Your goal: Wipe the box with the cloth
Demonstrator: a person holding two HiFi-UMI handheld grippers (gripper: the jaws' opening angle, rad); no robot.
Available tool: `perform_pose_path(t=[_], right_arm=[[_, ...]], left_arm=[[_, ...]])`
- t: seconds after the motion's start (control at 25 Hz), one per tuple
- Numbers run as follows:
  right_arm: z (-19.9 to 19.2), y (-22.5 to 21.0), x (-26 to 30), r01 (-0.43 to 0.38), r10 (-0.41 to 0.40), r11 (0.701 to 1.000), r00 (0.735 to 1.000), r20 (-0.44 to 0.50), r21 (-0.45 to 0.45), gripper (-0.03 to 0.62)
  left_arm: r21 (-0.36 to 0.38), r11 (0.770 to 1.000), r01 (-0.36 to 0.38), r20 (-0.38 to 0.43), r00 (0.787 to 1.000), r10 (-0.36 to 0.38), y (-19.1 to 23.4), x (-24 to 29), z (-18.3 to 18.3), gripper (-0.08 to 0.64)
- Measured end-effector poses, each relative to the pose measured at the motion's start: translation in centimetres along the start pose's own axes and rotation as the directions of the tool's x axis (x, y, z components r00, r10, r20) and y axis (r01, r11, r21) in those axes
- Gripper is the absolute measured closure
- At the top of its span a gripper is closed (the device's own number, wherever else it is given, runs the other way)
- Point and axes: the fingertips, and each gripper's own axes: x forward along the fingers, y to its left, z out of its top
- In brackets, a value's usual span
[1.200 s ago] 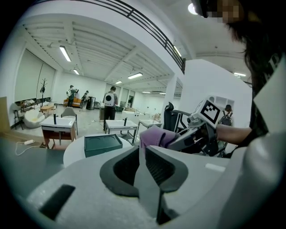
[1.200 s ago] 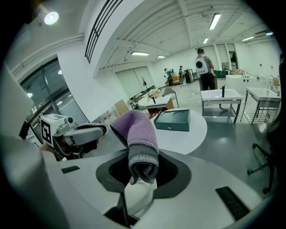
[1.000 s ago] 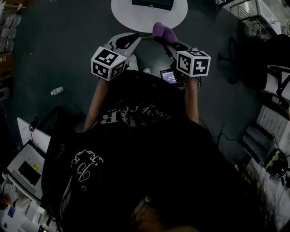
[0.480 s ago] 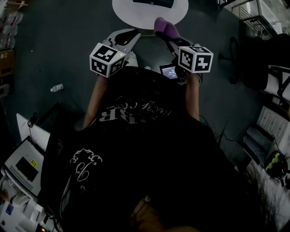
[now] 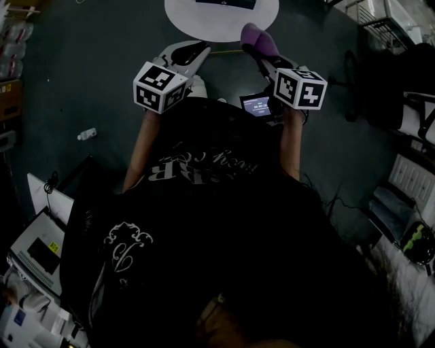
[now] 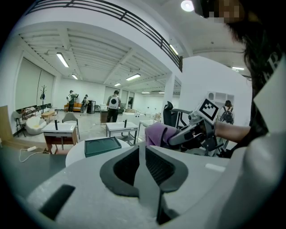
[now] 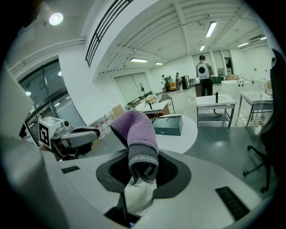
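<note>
The box [image 5: 228, 4] lies on the tabletop [image 5: 204, 24] at 12 o'clock from both tools, long side running 9 to 3. The right tool [image 5: 262, 51], clenched on the cloth [image 5: 257, 39], looks nearer, and the left tool [image 6: 142, 151] is pinched shut on nothing. The head view clips the box; the right gripper view shows its front whole.

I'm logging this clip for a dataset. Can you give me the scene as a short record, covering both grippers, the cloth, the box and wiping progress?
left gripper: jaws together, nothing between them
right gripper: shut on cloth
cloth: purple with a grey band, sticking up out of the jaws
box: dark green, lying on the table
table: round, white
wiping: not yet begun; cloth apart from box
</note>
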Motion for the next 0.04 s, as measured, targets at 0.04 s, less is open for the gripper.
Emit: perform_pose_path(t=[0.04], right_arm=[[0.01, -0.26, -0.17, 0.004, -0.004, 1.000, 1.000, 0.003, 0.004, 0.491]], left_arm=[[0.003, 1.000, 0.002, -0.001, 1.000, -0.002, -0.06, 0.12, -0.01, 0.520]])
